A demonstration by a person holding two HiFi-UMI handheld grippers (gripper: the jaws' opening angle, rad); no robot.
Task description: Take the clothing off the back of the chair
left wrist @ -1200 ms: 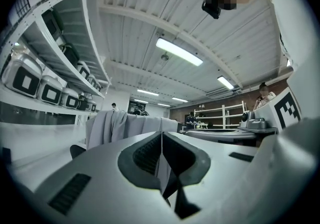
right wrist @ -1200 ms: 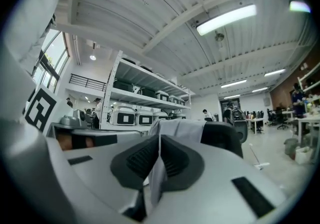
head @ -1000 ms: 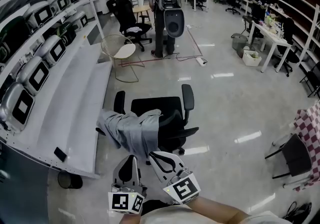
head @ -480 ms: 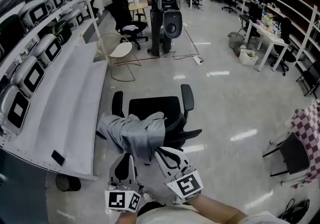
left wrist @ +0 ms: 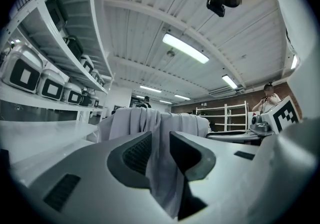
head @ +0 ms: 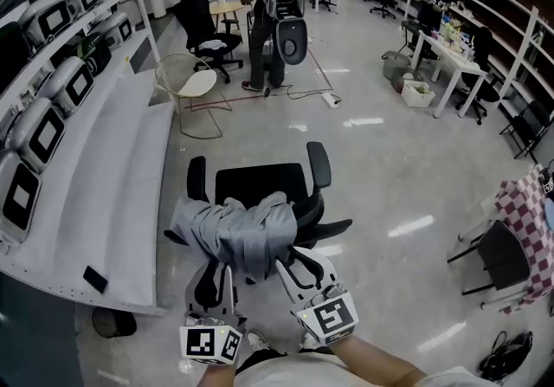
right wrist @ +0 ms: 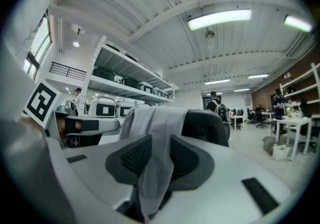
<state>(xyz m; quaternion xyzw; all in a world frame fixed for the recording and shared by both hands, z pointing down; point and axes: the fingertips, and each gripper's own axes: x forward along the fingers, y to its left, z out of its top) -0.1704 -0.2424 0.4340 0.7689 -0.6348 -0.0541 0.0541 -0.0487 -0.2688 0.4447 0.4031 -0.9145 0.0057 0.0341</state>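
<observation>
The left gripper [left wrist: 160,138] points level at the grey clothing [left wrist: 150,118]. Its jaws are opening and stand a little apart, and a fold of the clothing hangs down between them. To the left of the clothing, shelves [left wrist: 65,52] carry white cases with dark screens. To the right of it shows a marker cube [left wrist: 283,113]. High above it, a long ceiling lamp [left wrist: 185,48] is lit.

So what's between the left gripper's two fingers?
A hanging fold of the grey cloth garment draped over the black office chair. The left gripper is opening its fingers around it. The left gripper view shows it best.
</observation>
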